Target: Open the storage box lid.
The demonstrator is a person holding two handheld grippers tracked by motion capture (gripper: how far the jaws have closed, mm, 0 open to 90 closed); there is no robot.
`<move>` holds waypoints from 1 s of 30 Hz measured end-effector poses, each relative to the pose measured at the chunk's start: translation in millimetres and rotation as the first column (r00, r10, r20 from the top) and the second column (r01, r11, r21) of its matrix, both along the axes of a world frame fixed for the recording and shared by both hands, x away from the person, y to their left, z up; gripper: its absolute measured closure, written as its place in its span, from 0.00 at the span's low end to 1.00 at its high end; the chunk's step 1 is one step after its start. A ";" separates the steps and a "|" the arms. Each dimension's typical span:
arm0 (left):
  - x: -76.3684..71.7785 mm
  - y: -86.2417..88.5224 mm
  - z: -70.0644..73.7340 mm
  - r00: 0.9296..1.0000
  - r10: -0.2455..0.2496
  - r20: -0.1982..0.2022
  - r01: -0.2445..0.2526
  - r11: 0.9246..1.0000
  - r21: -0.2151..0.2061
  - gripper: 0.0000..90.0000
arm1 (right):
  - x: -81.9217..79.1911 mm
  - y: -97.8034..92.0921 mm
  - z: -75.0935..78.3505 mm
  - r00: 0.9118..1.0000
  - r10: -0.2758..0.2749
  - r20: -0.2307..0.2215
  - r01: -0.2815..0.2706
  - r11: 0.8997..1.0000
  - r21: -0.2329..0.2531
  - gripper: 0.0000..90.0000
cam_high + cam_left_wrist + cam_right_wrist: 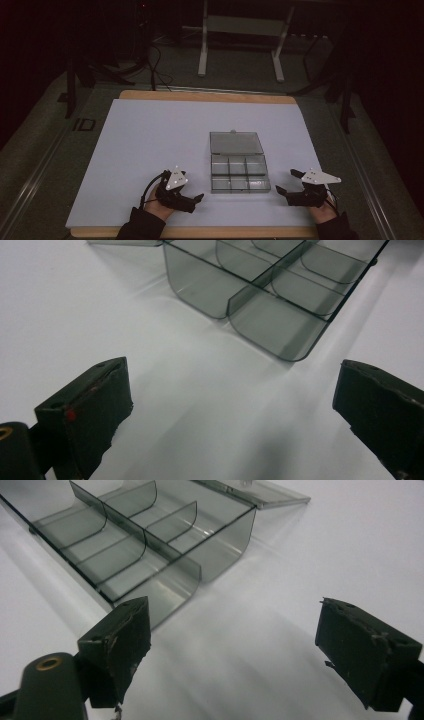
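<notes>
Resting on the white sheet [150, 135], a clear grey box [240, 177] lies open between the two grippers, its lid [235, 143] folded flat toward 12 o'clock. Dividers split the box into compartments; nothing is seen in them. Left gripper [192, 199] sits at 9 o'clock of the box, near it but apart, jaws spread wide with only bare sheet between them in the left gripper view [230, 405]; the box corner [280, 335] lies ahead, untouched. Right gripper [287, 182] sits at 3 o'clock of the box, just beside its near corner, jaws likewise wide apart and holding nothing. In the right gripper view [235, 640], the box [150, 565] lies ahead toward 11 o'clock, close to one jaw; contact cannot be told.
</notes>
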State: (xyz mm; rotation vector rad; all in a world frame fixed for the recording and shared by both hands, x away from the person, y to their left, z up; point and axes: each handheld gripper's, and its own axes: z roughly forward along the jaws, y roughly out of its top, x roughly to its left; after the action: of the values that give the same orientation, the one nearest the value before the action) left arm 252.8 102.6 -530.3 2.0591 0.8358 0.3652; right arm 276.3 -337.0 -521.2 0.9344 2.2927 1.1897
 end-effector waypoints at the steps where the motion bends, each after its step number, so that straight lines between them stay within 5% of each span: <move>1: -0.5 1.5 -0.2 1.000 0.003 0.002 -0.003 1.000 0.008 0.04 | -1.1 -1.1 -0.9 1.000 -0.004 0.002 0.004 1.000 -0.001 0.16; 14: -3.8 10.4 -7.8 0.999 0.041 -0.001 -0.041 0.999 0.030 0.04 | -4.8 -20.6 -10.3 0.998 -0.064 0.007 0.064 0.998 -0.006 0.16; 30: -6.6 9.4 -8.5 0.998 0.052 0.026 -0.053 0.998 0.041 0.04 | -5.5 -22.9 -11.5 0.994 -0.110 0.019 0.110 0.994 0.007 0.16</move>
State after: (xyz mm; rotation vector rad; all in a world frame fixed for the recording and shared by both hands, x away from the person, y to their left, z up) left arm 246.1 112.0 -538.8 2.0696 0.8757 0.4395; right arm 270.8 -359.9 -532.7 1.0323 2.1933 1.1545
